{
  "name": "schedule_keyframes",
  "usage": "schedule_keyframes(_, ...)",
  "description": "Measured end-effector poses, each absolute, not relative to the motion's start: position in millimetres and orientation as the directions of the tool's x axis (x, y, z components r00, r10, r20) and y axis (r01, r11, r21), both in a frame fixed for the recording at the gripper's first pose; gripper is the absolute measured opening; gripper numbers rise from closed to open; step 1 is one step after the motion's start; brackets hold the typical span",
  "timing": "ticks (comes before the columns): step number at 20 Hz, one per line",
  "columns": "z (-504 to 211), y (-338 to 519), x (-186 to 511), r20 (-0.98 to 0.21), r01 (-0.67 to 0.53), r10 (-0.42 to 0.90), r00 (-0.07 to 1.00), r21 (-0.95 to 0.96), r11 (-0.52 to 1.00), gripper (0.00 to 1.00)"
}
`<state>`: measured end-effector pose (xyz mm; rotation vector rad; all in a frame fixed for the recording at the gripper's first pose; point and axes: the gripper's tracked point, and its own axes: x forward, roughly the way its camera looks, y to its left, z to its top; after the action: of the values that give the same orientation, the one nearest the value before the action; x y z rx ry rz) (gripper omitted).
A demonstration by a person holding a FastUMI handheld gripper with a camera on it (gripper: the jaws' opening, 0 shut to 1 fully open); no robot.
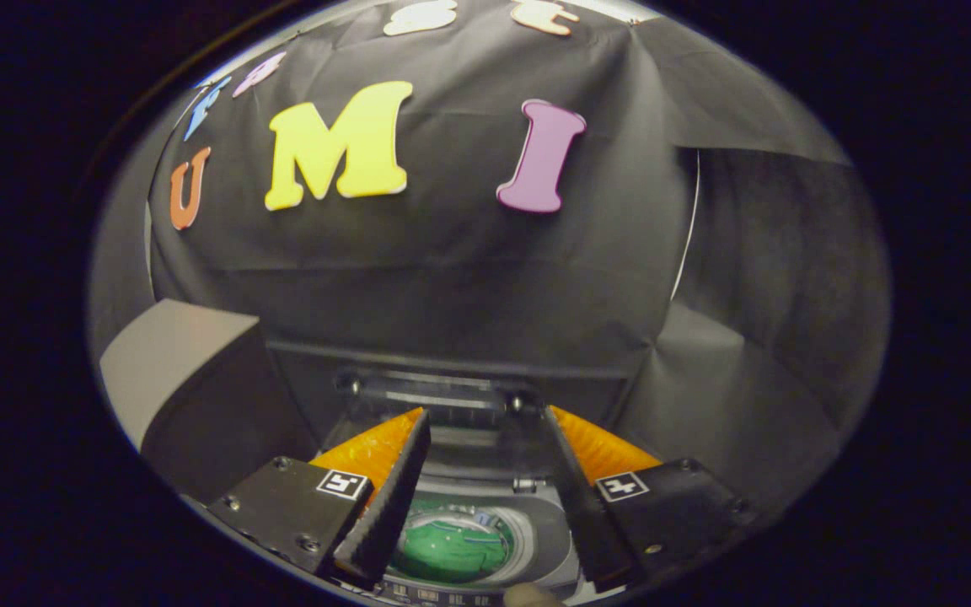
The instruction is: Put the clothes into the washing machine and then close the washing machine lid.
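Observation:
My gripper hangs open above a small top-loading washing machine, with nothing between its fingers. Below the fingers, the round drum mouth shows a green garment lying inside. The clear lid stands raised at the back of the machine, just beyond the fingertips, on its hinges.
A grey box stands to the left of the machine, close to the left finger. Black cloth walls close in the back and the right side. A small pale object shows at the machine's near edge; I cannot tell what it is.

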<state>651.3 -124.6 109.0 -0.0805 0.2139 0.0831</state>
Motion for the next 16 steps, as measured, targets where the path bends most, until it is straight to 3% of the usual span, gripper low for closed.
schedule_keyframes(3, 138, -110, 668, -0.186, -0.105, 0.097, 0.978, -0.033, 0.994, 0.99)
schedule_keyframes(7, 151, -87, 696, -0.175, -0.120, 0.114, 0.978, -0.026, 0.992, 1.00)
schedule_keyframes(16, 105, -61, 761, -0.293, -0.093, 0.092, 0.952, 0.010, 0.996, 1.00)
